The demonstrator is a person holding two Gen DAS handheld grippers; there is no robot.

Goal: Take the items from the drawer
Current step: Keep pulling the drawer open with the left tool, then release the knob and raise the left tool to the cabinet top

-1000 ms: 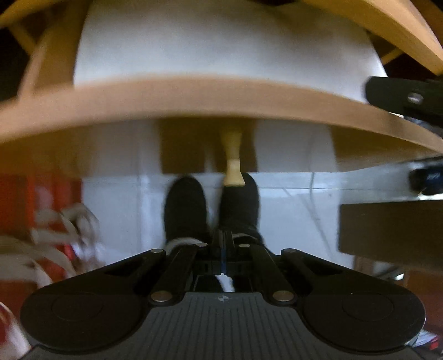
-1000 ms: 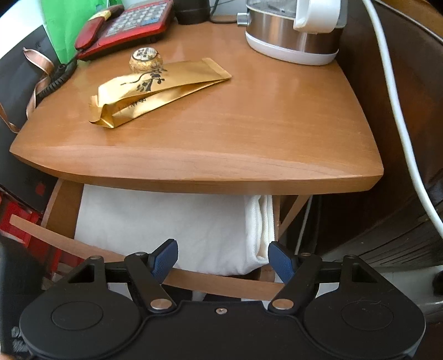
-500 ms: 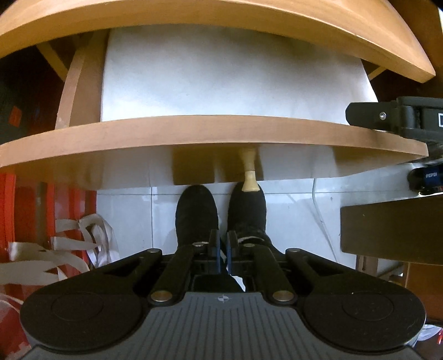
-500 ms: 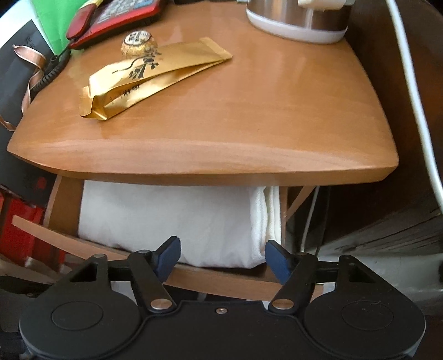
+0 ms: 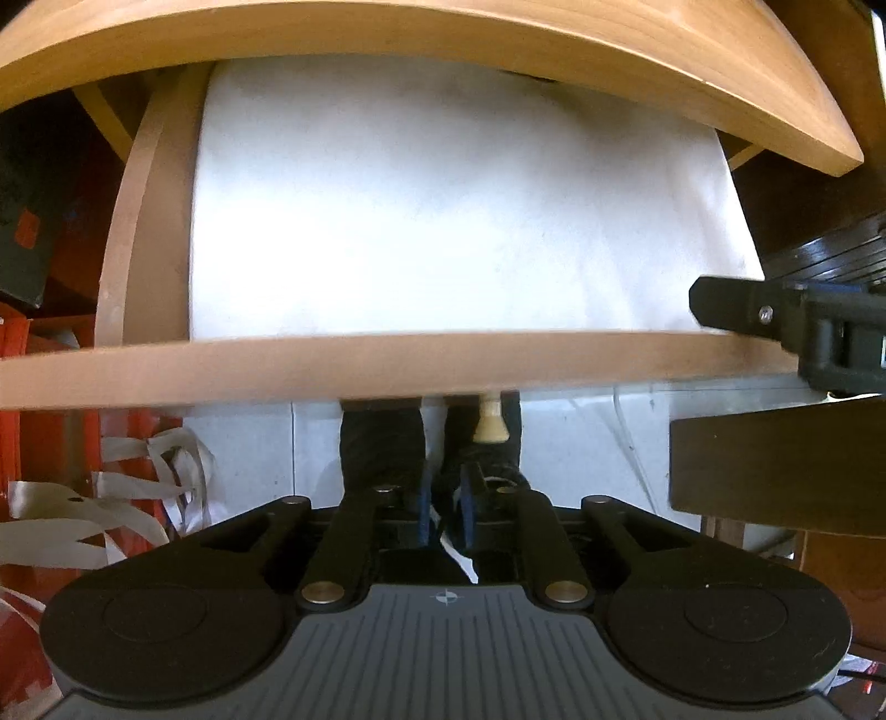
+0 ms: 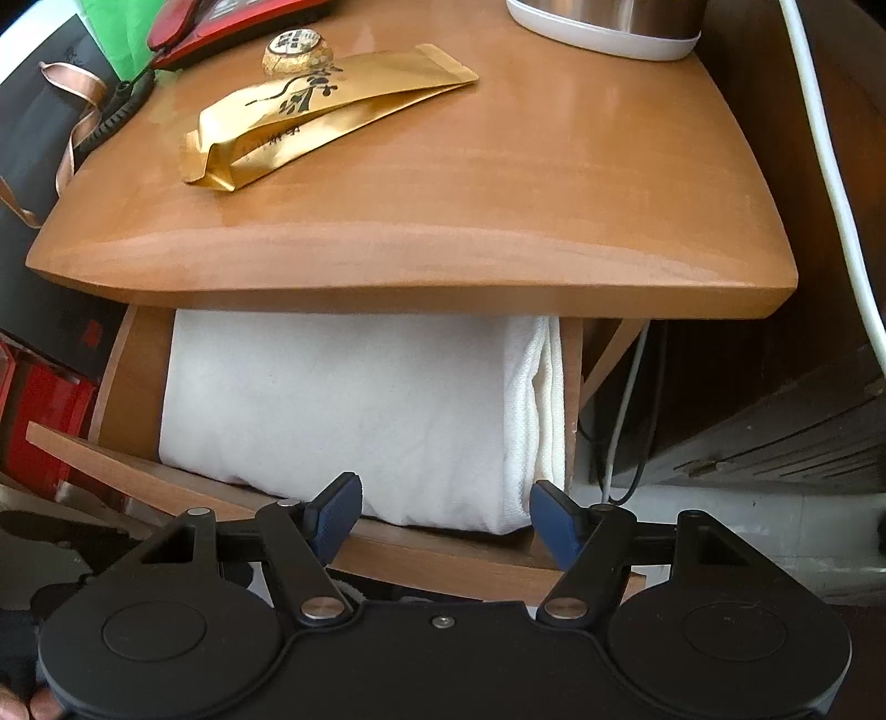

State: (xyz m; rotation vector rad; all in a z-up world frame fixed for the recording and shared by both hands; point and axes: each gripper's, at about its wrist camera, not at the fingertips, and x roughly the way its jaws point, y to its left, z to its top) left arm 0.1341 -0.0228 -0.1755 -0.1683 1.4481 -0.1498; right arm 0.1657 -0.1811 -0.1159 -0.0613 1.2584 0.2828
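Observation:
The wooden drawer stands pulled out under the tabletop, and a folded white cloth fills it. In the left wrist view the same cloth lies behind the drawer's front panel, with the pale knob hanging below that panel. My left gripper is in front of and below the knob. Its jaws are opening, a narrow gap shows, and nothing is between them. My right gripper is open above the drawer's front right corner, over the cloth's near edge without touching it.
On the tabletop lie a gold pouch, a foil-wrapped ball, a red telephone and a kettle base. A white cable runs down the right. Black shoes stand on the floor; red bags lie left.
The left jaws have parted slightly. In the left view the drawer's front now sits lower, so more cloth shows. The right gripper has tipped down toward the drawer and narrowed a little.

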